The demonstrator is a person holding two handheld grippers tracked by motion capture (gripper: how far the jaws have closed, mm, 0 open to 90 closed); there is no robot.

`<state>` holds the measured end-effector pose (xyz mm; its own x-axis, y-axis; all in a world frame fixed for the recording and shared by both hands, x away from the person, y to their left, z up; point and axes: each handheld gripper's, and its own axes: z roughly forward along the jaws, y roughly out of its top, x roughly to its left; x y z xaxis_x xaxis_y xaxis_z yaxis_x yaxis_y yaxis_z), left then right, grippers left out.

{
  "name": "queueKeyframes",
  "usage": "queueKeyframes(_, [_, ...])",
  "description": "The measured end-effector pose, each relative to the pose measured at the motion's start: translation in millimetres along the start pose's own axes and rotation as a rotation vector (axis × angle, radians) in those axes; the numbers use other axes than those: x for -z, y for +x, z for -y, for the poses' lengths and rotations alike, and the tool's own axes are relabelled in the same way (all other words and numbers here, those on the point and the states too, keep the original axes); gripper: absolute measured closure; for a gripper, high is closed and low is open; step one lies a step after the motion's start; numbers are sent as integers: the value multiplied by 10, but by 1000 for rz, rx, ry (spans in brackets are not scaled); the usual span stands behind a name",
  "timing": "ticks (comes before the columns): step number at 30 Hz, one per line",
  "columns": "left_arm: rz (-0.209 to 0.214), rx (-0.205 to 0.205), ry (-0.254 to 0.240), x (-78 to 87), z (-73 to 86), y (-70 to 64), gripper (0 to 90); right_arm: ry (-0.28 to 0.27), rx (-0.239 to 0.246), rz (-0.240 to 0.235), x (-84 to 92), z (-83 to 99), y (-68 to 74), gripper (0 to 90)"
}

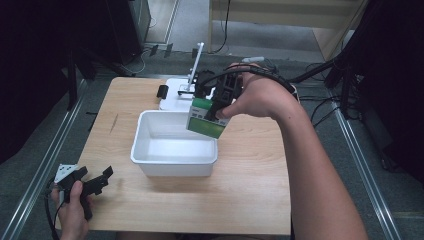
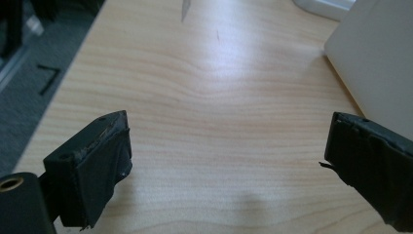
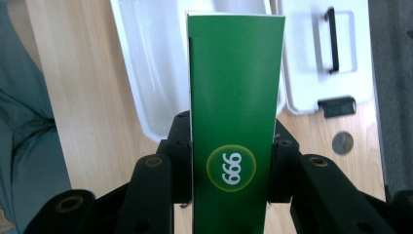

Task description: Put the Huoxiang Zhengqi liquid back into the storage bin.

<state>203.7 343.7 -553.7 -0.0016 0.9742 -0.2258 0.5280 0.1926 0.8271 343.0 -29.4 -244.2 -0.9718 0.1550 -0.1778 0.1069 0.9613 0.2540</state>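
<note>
My right gripper (image 1: 214, 111) is shut on a green box (image 1: 205, 119) and holds it in the air over the far right corner of the white tub (image 1: 150, 159). In the right gripper view the green box (image 3: 234, 107) stands between the two black pads (image 3: 278, 168), its face printed with a yellow circle and "999". My left gripper (image 1: 102, 178) rests at the table's near left corner in a hand. Its jaws stand wide apart in the left gripper view, around bare wood, left gripper (image 2: 224, 156).
A white lid (image 1: 175, 97) with a black handle lies behind the tub, with a white stand (image 1: 196, 62) rising from it. The tub's wall (image 2: 375, 63) is close at the left gripper's right. A small round mark (image 3: 343, 143) sits on the wood near the lid.
</note>
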Motion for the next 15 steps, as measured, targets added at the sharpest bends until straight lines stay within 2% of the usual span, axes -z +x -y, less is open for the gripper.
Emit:
queueKeyframes(1, [-17,-22,-20,4,1,-27,39,-7,13,-9,-22,-57,23,642])
queueKeyframes(3, [-32,-35,-28,9,2,-41,39,-14,26,-16,-55,-106,37,641])
queueKeyframes(5, [-81,-71,-45,13,5,-78,39,-15,40,-24,-92,-154,50,642])
queueKeyframes(6, [-81,-71,-45,13,5,-78,39,-15,40,-24,-92,-154,50,642])
queueKeyframes(7, [-117,-102,-59,15,7,-101,39,-17,55,-29,-131,-200,62,642])
queueKeyframes(8, [-117,-102,-59,15,7,-101,39,-17,55,-29,-131,-200,62,642])
queueKeyframes(10, [-140,-136,-82,14,10,-125,39,-13,61,-37,-170,-245,77,641])
queueKeyframes(11, [-165,-166,-100,12,16,-157,39,-15,80,-42,-217,-285,85,641])
queueKeyframes(12, [-165,-166,-100,12,16,-157,39,-15,80,-42,-217,-285,85,641])
queueKeyframes(13, [-173,-190,-109,13,22,-180,39,-7,79,-47,-261,-317,92,641])
queueKeyframes(15, [-182,-205,-128,12,26,-193,39,1,112,-47,-315,-342,89,641])
